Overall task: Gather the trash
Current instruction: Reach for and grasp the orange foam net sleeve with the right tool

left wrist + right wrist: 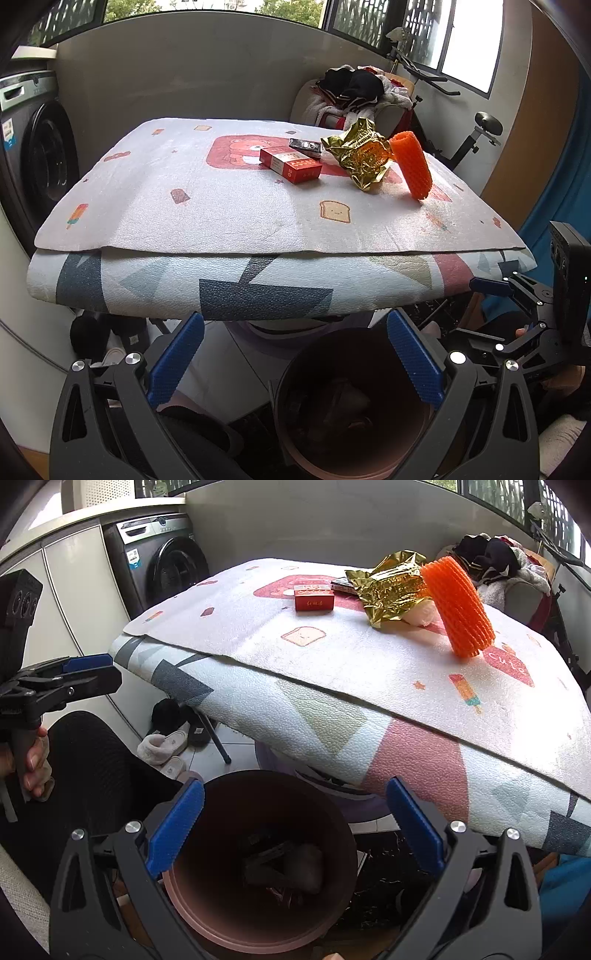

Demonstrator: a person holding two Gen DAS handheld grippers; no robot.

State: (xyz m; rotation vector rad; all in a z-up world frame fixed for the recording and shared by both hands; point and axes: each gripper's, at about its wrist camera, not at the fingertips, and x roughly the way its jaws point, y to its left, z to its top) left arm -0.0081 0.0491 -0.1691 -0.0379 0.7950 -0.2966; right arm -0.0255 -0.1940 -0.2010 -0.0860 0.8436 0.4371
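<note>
On the padded table [221, 206] lie a red box [290, 165], a small dark packet [304, 146], a crumpled gold wrapper [360, 157] and an orange foam net sleeve [412, 166]. They also show in the right wrist view: red box [314, 597], gold wrapper [393, 587], orange sleeve [458, 605]. A brown bin [258, 860] with some trash stands on the floor below the table's front edge; it also shows in the left wrist view [351, 406]. My left gripper [295, 354] is open and empty above the bin. My right gripper [295, 827] is open and empty over the bin.
A washing machine [162, 561] stands at the left. A chair with piled clothes [351, 92] and an exercise bike [476, 136] are behind the table. Slippers [166, 746] and a table leg [218, 738] are on the floor under it.
</note>
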